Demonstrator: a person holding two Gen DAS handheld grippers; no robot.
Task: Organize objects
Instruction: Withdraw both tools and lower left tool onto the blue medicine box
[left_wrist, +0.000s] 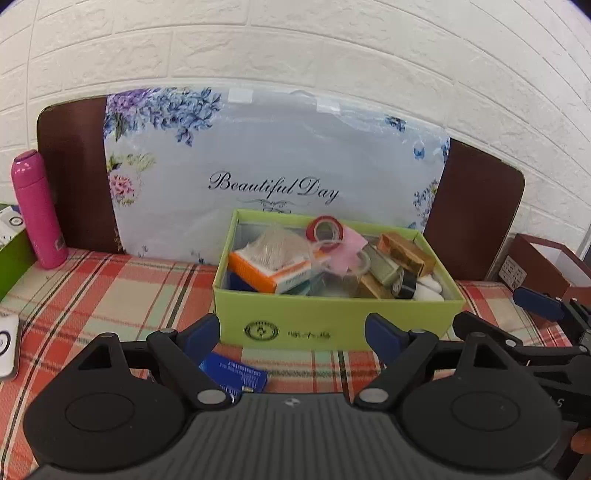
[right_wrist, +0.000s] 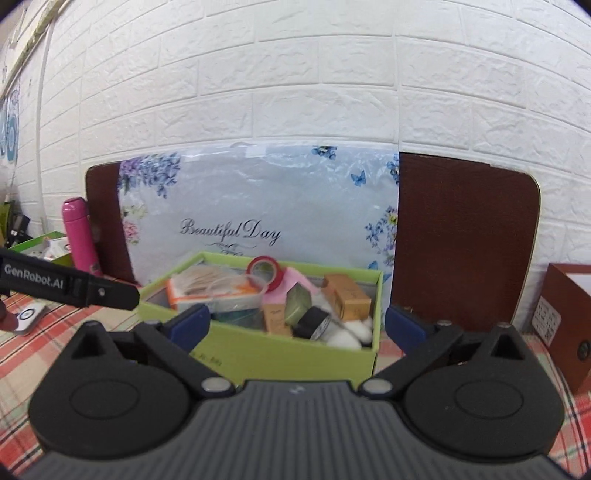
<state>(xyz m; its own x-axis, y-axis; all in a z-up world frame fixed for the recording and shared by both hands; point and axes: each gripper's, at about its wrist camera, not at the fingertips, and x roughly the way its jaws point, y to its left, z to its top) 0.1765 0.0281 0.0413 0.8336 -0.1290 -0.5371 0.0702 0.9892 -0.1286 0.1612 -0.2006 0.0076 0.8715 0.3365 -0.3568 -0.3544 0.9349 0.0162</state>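
Observation:
A green box (left_wrist: 332, 314) stands on the plaid tablecloth, packed with a red tape roll (left_wrist: 325, 229), an orange-and-white carton (left_wrist: 273, 271), small brown cartons (left_wrist: 406, 253), a black round tin (left_wrist: 404, 284) and white cotton. My left gripper (left_wrist: 295, 338) is open and empty just in front of the box. A blue card (left_wrist: 236, 374) lies on the cloth under its left finger. My right gripper (right_wrist: 299, 326) is open and empty in front of the same box (right_wrist: 280, 354). The right gripper also shows in the left wrist view (left_wrist: 539, 306).
A pink bottle (left_wrist: 37, 210) stands at the left beside another green box (left_wrist: 14, 258). A brown box (left_wrist: 546, 273) stands at the right. A floral "Beautiful Day" board (left_wrist: 273, 173) leans on the brick wall. A white device (left_wrist: 7, 347) lies at the far left.

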